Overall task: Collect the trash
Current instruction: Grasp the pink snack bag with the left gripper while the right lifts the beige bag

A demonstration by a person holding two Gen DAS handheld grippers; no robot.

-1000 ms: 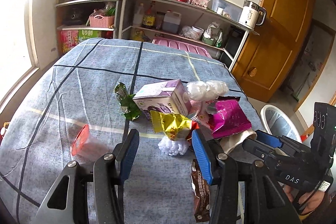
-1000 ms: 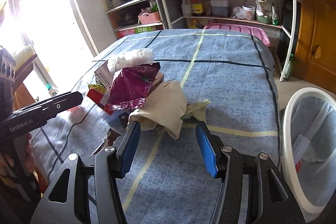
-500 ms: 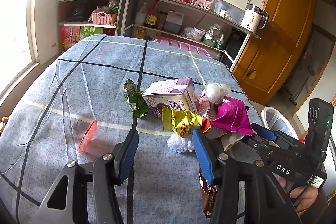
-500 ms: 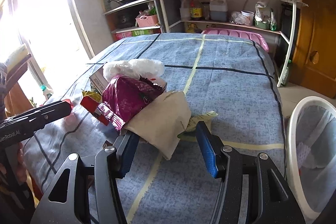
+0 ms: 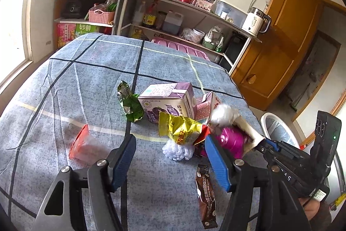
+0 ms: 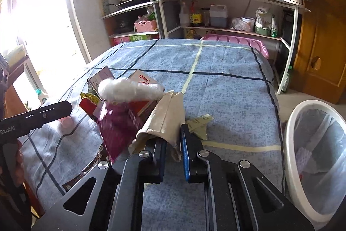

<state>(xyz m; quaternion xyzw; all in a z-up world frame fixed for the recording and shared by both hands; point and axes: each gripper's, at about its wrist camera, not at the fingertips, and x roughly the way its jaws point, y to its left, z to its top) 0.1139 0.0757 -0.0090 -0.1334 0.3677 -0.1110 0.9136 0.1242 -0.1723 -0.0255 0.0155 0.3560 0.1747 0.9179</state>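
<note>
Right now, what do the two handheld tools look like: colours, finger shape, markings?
Both are matte black frames with triangular cut-outs and silver round-head screws. Each has two flat fingers faced with ribbed blue pads. Seen from the side, the right tool carries white lettering reading "DAS" and an upright black block with a small green light. The left tool shows white lettering ending "Robot.AI". No cables are visible.

Left claw (image 5: 170, 162) opening over the blue cloth (image 5: 64, 83), empty, near a yellow wrapper (image 5: 182, 130)

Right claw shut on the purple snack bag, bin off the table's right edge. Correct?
Not the purple bag. The right wrist view shows the right claw shut on the beige paper bag. The bin does stand off the table's right edge.
</note>
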